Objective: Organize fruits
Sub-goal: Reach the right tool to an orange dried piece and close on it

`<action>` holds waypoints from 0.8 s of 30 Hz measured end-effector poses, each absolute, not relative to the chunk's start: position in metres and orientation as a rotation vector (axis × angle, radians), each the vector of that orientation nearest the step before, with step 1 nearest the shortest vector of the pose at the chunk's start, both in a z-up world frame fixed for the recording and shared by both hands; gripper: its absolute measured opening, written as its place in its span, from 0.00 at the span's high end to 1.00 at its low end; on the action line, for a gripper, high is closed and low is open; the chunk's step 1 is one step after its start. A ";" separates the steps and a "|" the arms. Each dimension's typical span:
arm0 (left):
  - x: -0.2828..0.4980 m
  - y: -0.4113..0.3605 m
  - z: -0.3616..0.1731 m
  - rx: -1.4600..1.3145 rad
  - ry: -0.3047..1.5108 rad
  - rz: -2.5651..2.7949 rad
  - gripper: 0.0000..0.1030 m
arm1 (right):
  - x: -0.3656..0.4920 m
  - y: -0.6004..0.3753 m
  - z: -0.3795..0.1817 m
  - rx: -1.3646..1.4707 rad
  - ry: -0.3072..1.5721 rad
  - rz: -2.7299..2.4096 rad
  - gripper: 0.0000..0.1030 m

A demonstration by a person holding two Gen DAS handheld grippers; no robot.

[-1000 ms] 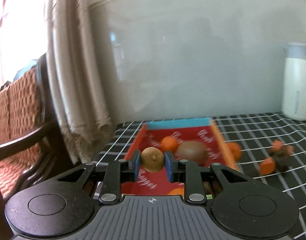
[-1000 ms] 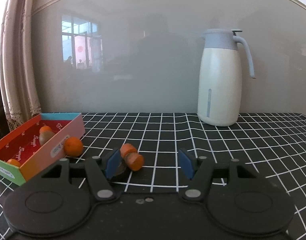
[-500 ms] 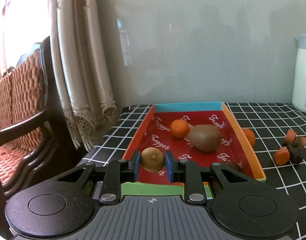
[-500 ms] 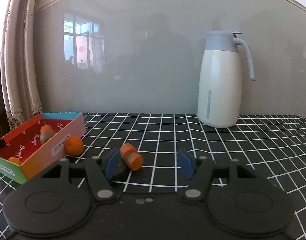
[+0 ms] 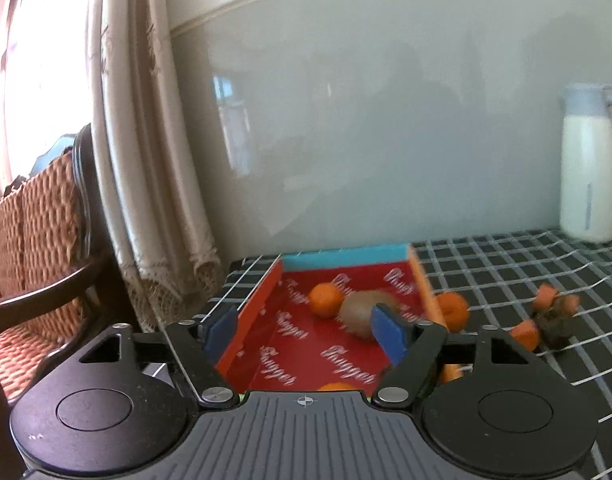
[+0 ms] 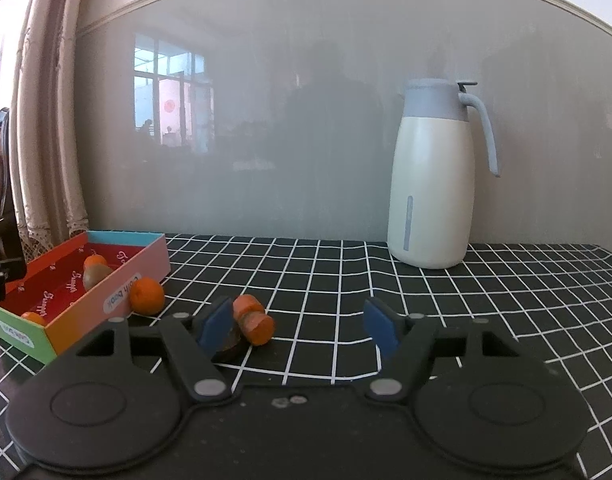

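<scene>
Looking along the left gripper [image 5: 303, 330], the jaws stand wide apart with nothing between them, poised over the near end of the red-lined box [image 5: 265, 308]. Inside the box a kiwi [image 5: 360, 312] lies touching a small orange [image 5: 325, 300], and the top of another orange fruit [image 5: 337, 386] peeks up at the near edge, just above the gripper body. Outside the box's right wall another orange [image 5: 452, 310] rests against it on the black checked desk [image 5: 506, 264], and farther right a cluster of carrot chunks [image 5: 546, 318] surrounds something dark; this view is blurred, so I cannot tell what the dark piece is. A white jug [image 5: 588, 164] stands at the back right, a curtain [image 5: 145, 140] and a wicker chair [image 5: 33, 240] on the left. From the right wrist view, the right gripper [image 6: 295, 322] also has its jaws spread open and empty, low over the desk [image 6: 426, 300]. Carrot pieces [image 6: 253, 318] lie just beside its left pad, atop a dark lump. The box [image 6: 85, 304] sits to the left with the kiwi [image 6: 95, 274] and an orange fruit [image 6: 33, 317] inside, one orange [image 6: 146, 295] touching its outer wall. The jug [image 6: 434, 176] stands upright behind.
</scene>
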State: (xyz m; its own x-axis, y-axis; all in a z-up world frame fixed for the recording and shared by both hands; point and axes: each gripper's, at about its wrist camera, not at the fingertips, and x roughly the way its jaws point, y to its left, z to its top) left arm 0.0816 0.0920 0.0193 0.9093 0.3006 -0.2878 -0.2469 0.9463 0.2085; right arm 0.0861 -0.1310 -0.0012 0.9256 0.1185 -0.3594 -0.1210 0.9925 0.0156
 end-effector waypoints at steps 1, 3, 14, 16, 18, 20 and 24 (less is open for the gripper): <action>0.077 0.088 0.022 0.160 0.300 0.274 0.18 | 0.086 -0.130 -0.001 -0.010 0.366 0.129 0.30; 0.066 0.080 0.027 0.133 0.247 0.259 0.04 | 0.085 -0.128 0.000 -0.025 0.362 0.145 0.30; 0.043 0.048 0.023 0.212 0.178 0.206 0.00 | 0.083 -0.100 -0.005 -0.114 0.390 0.247 0.22; 0.040 0.049 0.023 0.213 0.179 0.207 0.00 | 0.085 -0.096 -0.006 -0.115 0.402 0.253 0.22; 0.039 0.052 0.022 0.219 0.179 0.220 0.00 | 0.087 -0.092 -0.008 -0.118 0.416 0.258 0.22; 0.038 0.057 0.023 0.215 0.182 0.235 0.00 | 0.091 -0.088 -0.011 -0.126 0.434 0.263 0.22; 0.039 0.070 0.022 0.196 0.204 0.253 0.00 | 0.100 -0.077 -0.020 -0.151 0.476 0.265 0.22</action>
